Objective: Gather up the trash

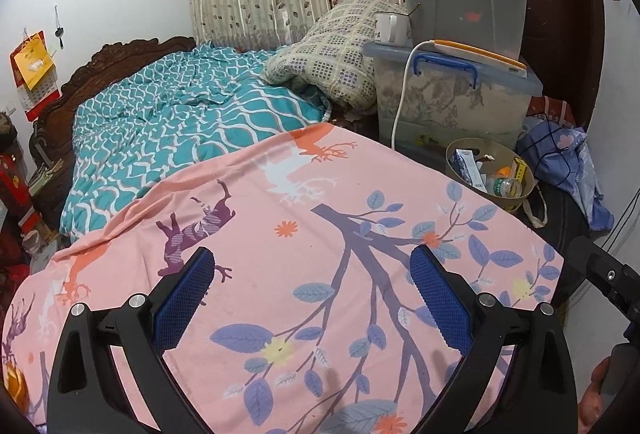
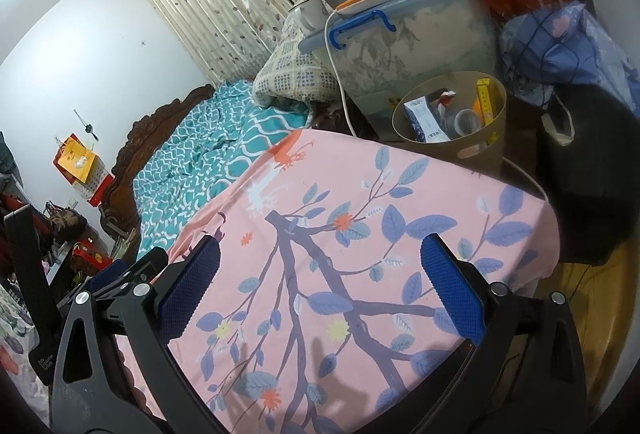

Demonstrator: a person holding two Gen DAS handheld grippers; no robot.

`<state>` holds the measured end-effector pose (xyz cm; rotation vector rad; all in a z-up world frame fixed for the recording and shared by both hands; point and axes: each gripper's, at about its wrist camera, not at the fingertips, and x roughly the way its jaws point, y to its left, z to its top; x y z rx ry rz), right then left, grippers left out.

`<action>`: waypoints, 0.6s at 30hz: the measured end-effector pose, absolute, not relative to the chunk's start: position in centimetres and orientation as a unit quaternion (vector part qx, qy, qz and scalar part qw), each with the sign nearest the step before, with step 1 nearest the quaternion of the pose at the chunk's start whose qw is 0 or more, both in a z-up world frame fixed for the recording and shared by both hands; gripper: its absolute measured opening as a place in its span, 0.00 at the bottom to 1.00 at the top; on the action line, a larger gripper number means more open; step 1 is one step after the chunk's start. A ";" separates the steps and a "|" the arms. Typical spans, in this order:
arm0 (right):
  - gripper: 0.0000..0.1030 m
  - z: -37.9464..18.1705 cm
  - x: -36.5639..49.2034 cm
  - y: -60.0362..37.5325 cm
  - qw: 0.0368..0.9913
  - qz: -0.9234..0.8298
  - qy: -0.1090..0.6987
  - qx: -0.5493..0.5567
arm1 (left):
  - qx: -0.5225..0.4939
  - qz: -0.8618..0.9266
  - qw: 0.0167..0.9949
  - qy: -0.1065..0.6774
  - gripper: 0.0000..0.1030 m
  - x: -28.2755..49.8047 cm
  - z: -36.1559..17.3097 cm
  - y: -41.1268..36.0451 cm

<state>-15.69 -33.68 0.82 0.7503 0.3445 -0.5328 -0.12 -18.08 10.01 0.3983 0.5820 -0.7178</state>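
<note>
A tan round trash bin (image 1: 516, 199) stands beyond the far right edge of a surface draped in a pink cloth with leaves and deer (image 1: 304, 234). It holds a blue-white carton (image 1: 468, 166), a clear bottle (image 1: 506, 187) and a yellow box (image 1: 520, 167). It also shows in the right wrist view (image 2: 472, 150), with the carton (image 2: 424, 118) and yellow box (image 2: 486, 102) inside. My left gripper (image 1: 312, 266) is open and empty over the pink cloth. My right gripper (image 2: 320, 254) is open and empty over the same cloth (image 2: 320, 194).
A bed with a teal patterned quilt (image 1: 180, 122) lies to the left, with a folded checked blanket (image 1: 328, 54). Stacked clear storage boxes (image 1: 452, 102) with a white mug (image 1: 390, 28) and a white cable stand behind the bin. A blue fabric bundle (image 1: 560, 158) lies to its right.
</note>
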 end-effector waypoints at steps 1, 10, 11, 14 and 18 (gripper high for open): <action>0.96 0.8 -15.7 -33.6 0.882 -0.255 0.166 0.360 | 0.192 -0.342 0.877 0.277 0.92 -0.2 10.0 -18.0; 0.96 0.8 -15.5 -33.3 0.884 -0.247 0.168 0.360 | 0.200 -0.317 0.889 0.264 0.92 -0.7 10.5 -17.7; 0.96 0.8 -15.6 -33.3 0.884 -0.246 0.168 0.360 | 0.200 -0.315 0.889 0.264 0.92 -0.7 10.5 -17.7; 0.96 0.8 -15.6 -33.3 0.884 -0.245 0.168 0.361 | 0.202 -0.308 0.891 0.264 0.92 -0.7 10.6 -17.6; 0.96 0.7 -15.4 -33.2 0.884 -0.243 0.169 0.362 | 0.200 -0.309 0.893 0.261 0.92 -0.9 10.8 -17.5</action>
